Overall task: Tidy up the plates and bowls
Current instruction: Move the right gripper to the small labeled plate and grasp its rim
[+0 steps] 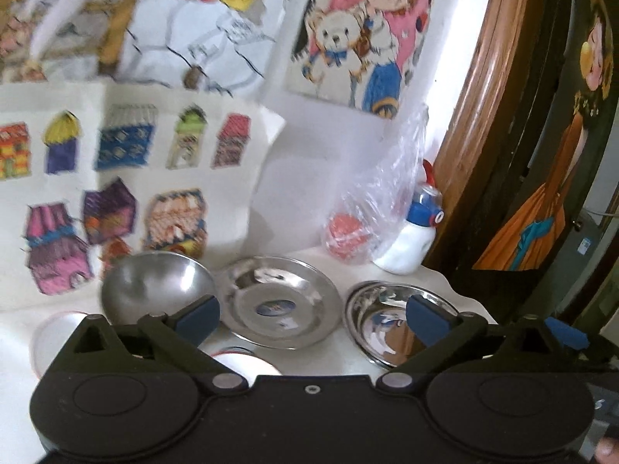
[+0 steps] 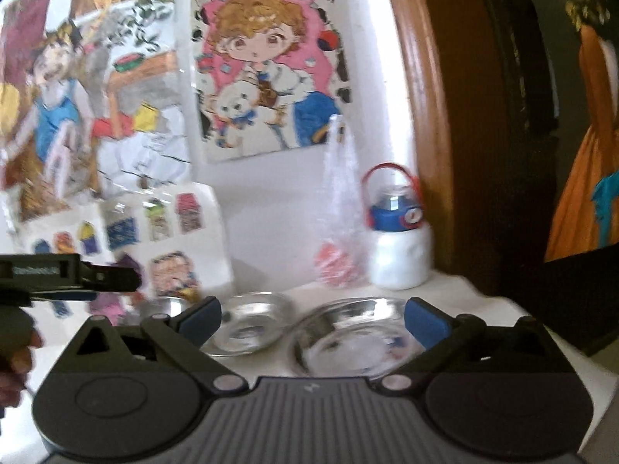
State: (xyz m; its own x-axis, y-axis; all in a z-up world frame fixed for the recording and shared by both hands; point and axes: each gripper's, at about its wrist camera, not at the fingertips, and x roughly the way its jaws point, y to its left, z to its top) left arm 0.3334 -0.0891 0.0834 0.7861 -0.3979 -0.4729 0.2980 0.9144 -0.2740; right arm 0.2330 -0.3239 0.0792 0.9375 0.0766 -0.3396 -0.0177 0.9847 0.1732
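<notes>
My left gripper [image 1: 313,317] is open over the white table with nothing between its blue pads. Beyond it stand a deep steel bowl [image 1: 154,286] at the left, a shallow steel plate [image 1: 278,305] in the middle and a second steel dish [image 1: 387,321] at the right. Two white dishes [image 1: 58,332] [image 1: 247,363] lie partly hidden under the gripper body. My right gripper [image 2: 313,319] is also open and empty, above the right steel dish [image 2: 348,332], with the middle plate [image 2: 247,321] and the bowl [image 2: 162,307] to its left. The left gripper [image 2: 112,278] shows at the left edge.
A clear plastic bag [image 1: 367,212] with something red inside and a white bottle with a blue cap [image 1: 414,232] stand at the back right against the wall. Coloured drawings [image 1: 116,193] lean behind the dishes. A wooden door frame [image 1: 483,116] borders the table's right side.
</notes>
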